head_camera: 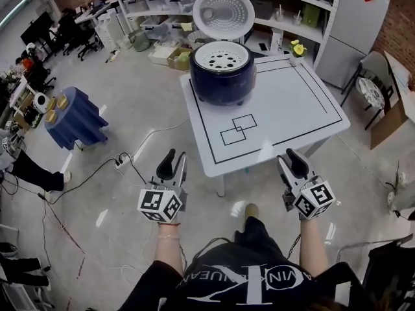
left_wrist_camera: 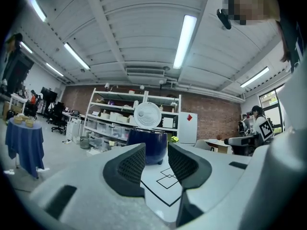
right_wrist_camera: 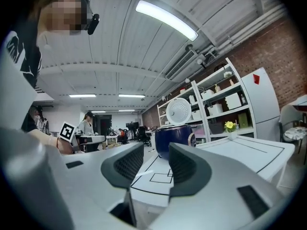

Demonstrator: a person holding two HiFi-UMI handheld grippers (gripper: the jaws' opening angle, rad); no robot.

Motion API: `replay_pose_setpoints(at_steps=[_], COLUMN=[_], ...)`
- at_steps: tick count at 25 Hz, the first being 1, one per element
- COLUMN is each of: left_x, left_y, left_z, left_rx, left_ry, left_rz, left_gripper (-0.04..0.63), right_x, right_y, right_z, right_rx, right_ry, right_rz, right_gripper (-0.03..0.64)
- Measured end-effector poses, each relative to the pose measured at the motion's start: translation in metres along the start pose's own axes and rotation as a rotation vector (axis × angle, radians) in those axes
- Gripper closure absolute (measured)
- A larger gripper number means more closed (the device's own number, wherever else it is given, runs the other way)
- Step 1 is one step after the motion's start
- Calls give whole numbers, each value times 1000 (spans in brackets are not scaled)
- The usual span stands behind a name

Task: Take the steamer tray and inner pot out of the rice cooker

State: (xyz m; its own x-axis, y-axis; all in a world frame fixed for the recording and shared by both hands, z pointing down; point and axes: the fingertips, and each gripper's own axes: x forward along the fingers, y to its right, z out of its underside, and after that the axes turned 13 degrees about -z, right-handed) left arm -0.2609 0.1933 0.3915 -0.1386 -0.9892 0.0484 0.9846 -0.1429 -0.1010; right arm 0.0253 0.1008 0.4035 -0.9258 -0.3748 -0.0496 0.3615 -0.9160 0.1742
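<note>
Both claws are open and empty: left claw point(head_camera: 174, 159) at 7 o'clock in the head view, right claw point(head_camera: 290, 158) at 5 o'clock, both level, just short of the near edge of the white table point(head_camera: 292, 102) and touching nothing. The blue rice cooker point(head_camera: 222, 76) sits at the table's 11 o'clock corner with its lid point(head_camera: 224, 13) swung up and the white perforated steamer tray point(head_camera: 222, 56) seated in its mouth; the inner pot underneath is hidden. Each gripper view shows the cooker at 12 o'clock through the jaw gap, well apart from the jaws.
</note>
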Motion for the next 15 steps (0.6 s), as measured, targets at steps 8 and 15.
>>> replay_pose_setpoints(at_steps=[8, 15], left_x=[74, 124], left_y=[-1, 0], left_z=[-5, 0], left_rx=[-25, -30], left_ry=[-4, -9], left_rz=[-91, -158], left_gripper=[479, 479], right_x=[65, 115], right_y=[79, 130], right_z=[-19, -24], right_rx=[3, 8], right_ry=[-34, -56], right_rz=[-94, -174], right_gripper=[468, 468])
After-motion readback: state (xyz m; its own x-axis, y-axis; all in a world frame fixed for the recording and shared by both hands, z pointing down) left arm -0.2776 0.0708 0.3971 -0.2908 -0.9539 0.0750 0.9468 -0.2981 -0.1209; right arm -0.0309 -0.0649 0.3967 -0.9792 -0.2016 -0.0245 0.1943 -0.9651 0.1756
